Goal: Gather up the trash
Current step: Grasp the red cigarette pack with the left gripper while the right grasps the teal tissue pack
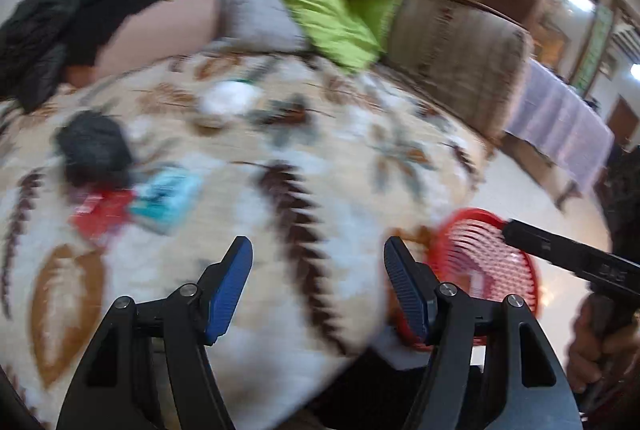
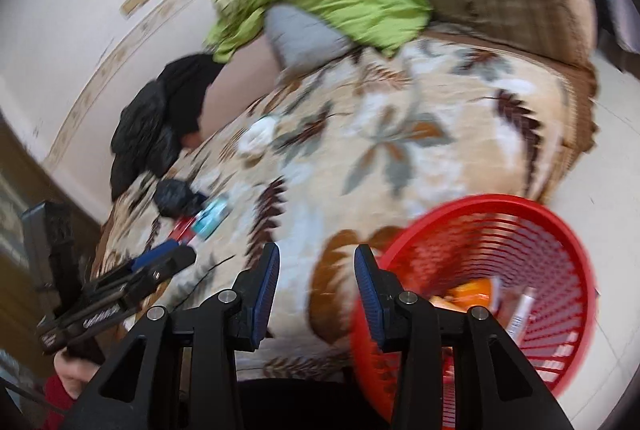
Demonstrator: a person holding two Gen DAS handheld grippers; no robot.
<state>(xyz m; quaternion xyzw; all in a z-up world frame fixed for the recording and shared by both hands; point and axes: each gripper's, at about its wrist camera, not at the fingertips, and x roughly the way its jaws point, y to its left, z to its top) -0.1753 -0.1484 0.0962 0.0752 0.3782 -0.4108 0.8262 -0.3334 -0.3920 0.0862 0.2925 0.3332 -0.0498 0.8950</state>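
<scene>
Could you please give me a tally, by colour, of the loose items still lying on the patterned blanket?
Black: 1, a crumpled black plastic bag
Red: 1, a flat red packet
Teal: 1, a flat teal packet
White: 1, a crumpled white wad
Total: 4

All lie on the leaf-patterned blanket, blurred; none is in the red plastic slatted basket.
</scene>
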